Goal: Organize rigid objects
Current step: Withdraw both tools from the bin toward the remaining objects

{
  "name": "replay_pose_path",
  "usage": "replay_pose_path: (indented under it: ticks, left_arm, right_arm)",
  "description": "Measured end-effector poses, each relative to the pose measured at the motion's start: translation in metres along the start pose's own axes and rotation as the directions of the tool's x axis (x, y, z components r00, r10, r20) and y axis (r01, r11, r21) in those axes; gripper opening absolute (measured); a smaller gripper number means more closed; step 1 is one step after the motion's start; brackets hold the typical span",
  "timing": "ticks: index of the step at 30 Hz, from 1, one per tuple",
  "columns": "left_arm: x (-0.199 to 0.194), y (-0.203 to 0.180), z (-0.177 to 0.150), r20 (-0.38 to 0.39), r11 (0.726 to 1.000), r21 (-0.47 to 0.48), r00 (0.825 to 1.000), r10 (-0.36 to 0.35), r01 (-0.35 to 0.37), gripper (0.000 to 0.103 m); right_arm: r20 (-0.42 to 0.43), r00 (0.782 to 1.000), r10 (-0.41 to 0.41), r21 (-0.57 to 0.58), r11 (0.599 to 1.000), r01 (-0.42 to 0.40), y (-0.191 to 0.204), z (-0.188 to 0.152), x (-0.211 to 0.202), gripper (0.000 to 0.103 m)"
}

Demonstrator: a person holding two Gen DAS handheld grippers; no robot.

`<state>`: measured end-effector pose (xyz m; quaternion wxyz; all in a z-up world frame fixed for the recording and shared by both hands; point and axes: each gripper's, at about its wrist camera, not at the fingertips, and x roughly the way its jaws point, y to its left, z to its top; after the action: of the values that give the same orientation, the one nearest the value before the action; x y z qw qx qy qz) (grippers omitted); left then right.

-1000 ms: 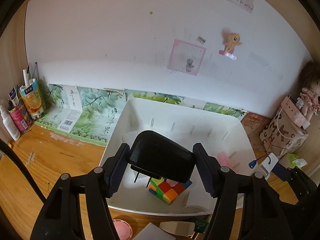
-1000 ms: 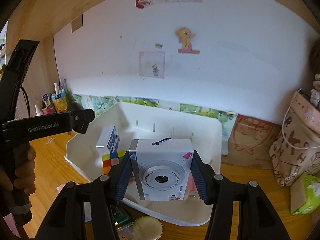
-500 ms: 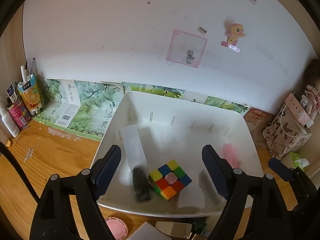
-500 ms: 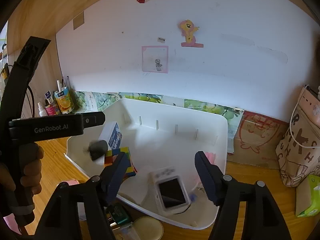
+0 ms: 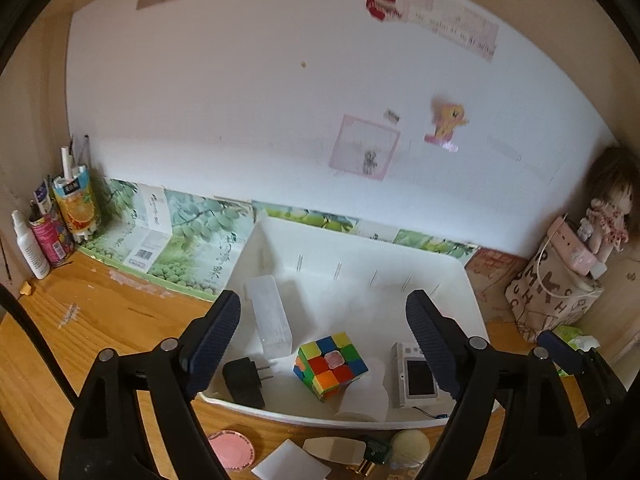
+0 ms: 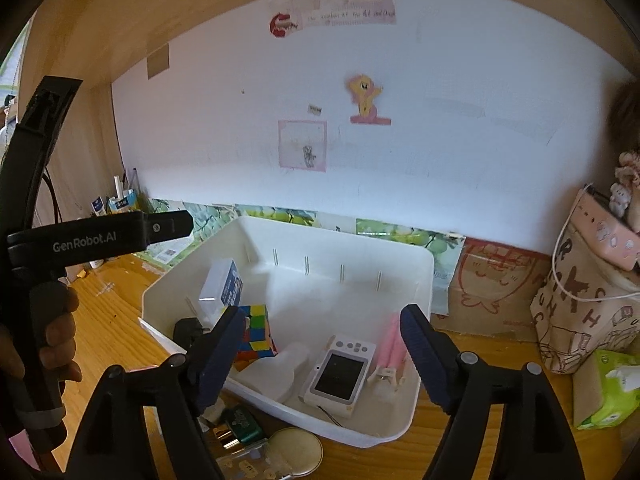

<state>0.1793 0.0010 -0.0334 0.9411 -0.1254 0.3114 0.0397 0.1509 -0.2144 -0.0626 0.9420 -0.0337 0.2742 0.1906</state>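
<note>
Holding cube (image 5: 330, 364), camera (image 6: 339, 374), charger (image 5: 244, 383): white bin (image 6: 424, 280) | both grippers' fingers (image 5: 212, 340) released, empty

White bin (image 5: 460, 280): far half of floor bare, open from above. Near half occupied: black charger (image 5: 244, 380) at near-left corner, clear box (image 5: 272, 320) along left wall, puzzle cube (image 5: 330, 364) at centre, white camera (image 5: 416, 376) toward near-right, pink item (image 6: 390, 344) against right wall. Desk (image 5: 100, 320) left of bin open; strip along bin's near wall crowded with small items.
</note>
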Motion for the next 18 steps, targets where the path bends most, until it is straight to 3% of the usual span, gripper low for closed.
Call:
replay_pose_path:
  ticks: [13,18]
  left_arm:
    - [-0.062,0.018,-0.007,0.111,0.998,-0.059,0.994,0.016,-0.010,0.089]
    - [-0.085,0.025,-0.016,0.135,0.997,-0.069,0.989,0.054,-0.045,0.092]
  right_arm:
    - [0.069,0.997,-0.017,0.029,0.999,0.015,0.013,0.001,-0.050,0.081]
    - [0.080,0.997,-0.005,0.078,0.997,-0.002,0.012,0.000,-0.066,0.082]
